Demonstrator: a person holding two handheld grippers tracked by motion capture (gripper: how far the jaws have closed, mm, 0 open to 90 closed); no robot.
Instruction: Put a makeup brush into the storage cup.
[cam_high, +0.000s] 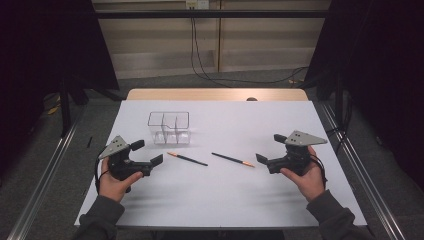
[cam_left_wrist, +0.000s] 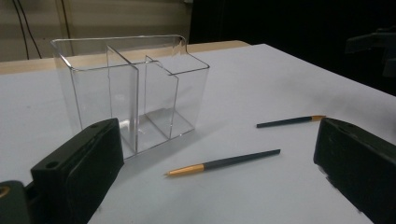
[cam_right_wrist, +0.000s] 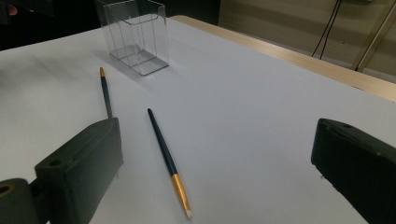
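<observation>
A clear acrylic holder (cam_high: 169, 127) with several compartments stands empty at the back left of the white table (cam_high: 225, 195). In front of it lie two dark slim brushes with orange ends: the left brush (cam_high: 187, 159) and the right brush (cam_high: 232, 159). My left gripper (cam_high: 147, 152) is held open just left of the left brush, nothing between its jaws. My right gripper (cam_high: 270, 148) is open just right of the right brush. The left gripper view has the holder (cam_left_wrist: 130, 93) close ahead and both brushes (cam_left_wrist: 224, 162) (cam_left_wrist: 289, 121) beyond its jaws. The right gripper view shows the nearer brush (cam_right_wrist: 168, 158) between its jaws.
A wooden table edge (cam_high: 215, 94) runs along the far side. Metal rails (cam_high: 45, 175) (cam_high: 365, 175) flank the table on the floor. Cables (cam_high: 200, 65) hang down the back wall.
</observation>
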